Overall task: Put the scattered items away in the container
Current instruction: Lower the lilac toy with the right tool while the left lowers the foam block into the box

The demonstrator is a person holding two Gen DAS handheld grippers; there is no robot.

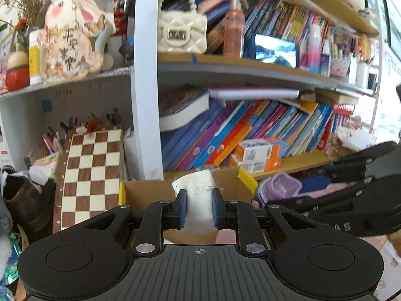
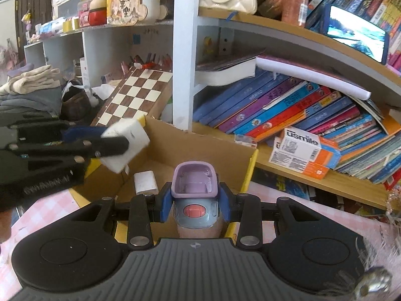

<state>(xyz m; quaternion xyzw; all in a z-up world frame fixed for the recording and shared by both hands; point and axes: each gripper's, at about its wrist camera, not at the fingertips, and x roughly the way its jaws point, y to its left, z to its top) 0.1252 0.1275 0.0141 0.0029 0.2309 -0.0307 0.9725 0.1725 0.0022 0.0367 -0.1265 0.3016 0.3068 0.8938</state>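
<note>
Setting: cluttered children's bookshelf room; a pink checked bench (image 2: 37,215) carries an open cardboard box (image 2: 200,135) with yellow tape on its corners.
Right hand-held gripper (image 2: 195,204): nearest, at 6 o'clock in its own view, closed on a lilac and grey toy (image 2: 195,190) with a pink button, held over the near edge of the box.
Toy handling: looks like hard, light plastic, smooth sided; the pads grip its flanks, which seems the sound place to hold.
Left hand-held gripper (image 1: 199,210): closed on a white block (image 1: 198,195), above the box at 9 o'clock from the right view.
Block handling: appears light and stiff, perhaps foam or plastic; flat opposite faces suit the pads.
Inside box: a small white rectangular item (image 2: 145,183) lies on the floor of the box.
Beyond: a chessboard (image 2: 135,97) leans at 11 o'clock; slanted books (image 2: 288,105) and an orange and white carton (image 2: 304,150) fill the shelf at 2 o'clock.
</note>
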